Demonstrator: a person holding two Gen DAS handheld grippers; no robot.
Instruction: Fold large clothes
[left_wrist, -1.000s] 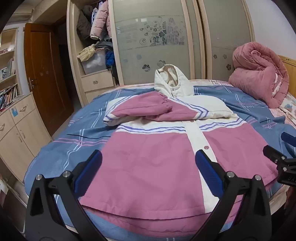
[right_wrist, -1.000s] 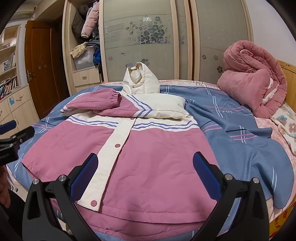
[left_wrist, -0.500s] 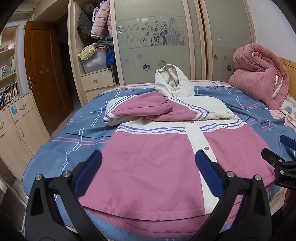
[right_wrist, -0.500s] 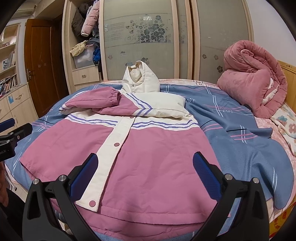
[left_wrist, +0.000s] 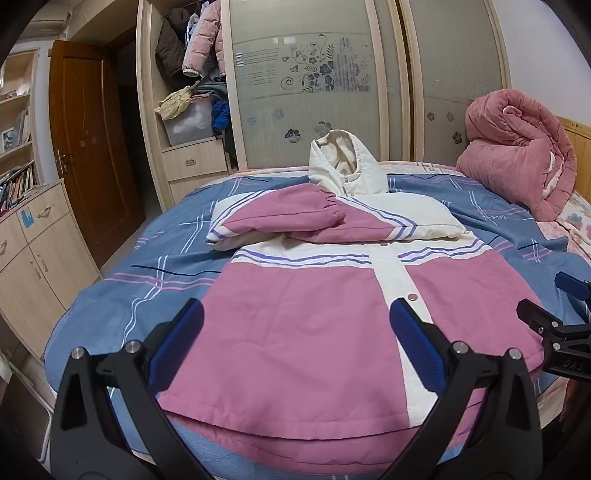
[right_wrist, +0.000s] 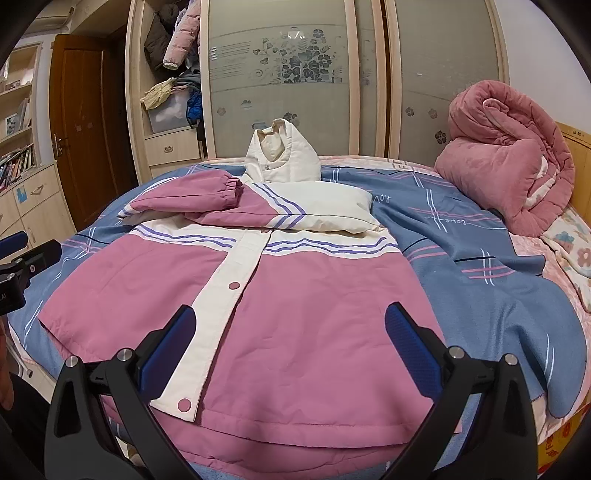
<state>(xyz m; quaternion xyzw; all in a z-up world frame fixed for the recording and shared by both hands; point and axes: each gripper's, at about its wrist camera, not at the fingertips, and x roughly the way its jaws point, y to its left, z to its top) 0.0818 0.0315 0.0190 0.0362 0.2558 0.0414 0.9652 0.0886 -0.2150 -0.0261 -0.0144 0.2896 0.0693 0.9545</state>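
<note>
padding and a smooth shell are what matter about this pink and cream hooded jacket (left_wrist: 314, 332): it looks puffy, soft and fairly light for its bulk, and it will likely spring back out of a fold and slide on itself. it lies front up, snapped shut, on the blue plaid bedspread (left_wrist: 155, 266) of the bed, hem toward the cameras, both sleeves (left_wrist: 291, 214) already crossed over the chest and the cream hood (left_wrist: 347, 166) standing up at the far end.

left tool (left_wrist: 295, 343) hovers over the hem's left half, jaws spread wide and empty; right tool (right_wrist: 291, 343) hovers over the right half, equally wide, gripping nothing.

best hold, i judge, is the stitched hem band (right_wrist: 295, 424) near each bottom corner, pinching both layers together so front and back travel as one. the snap placket (right_wrist: 229, 284) is stiffer and may resist a crease.
</note>
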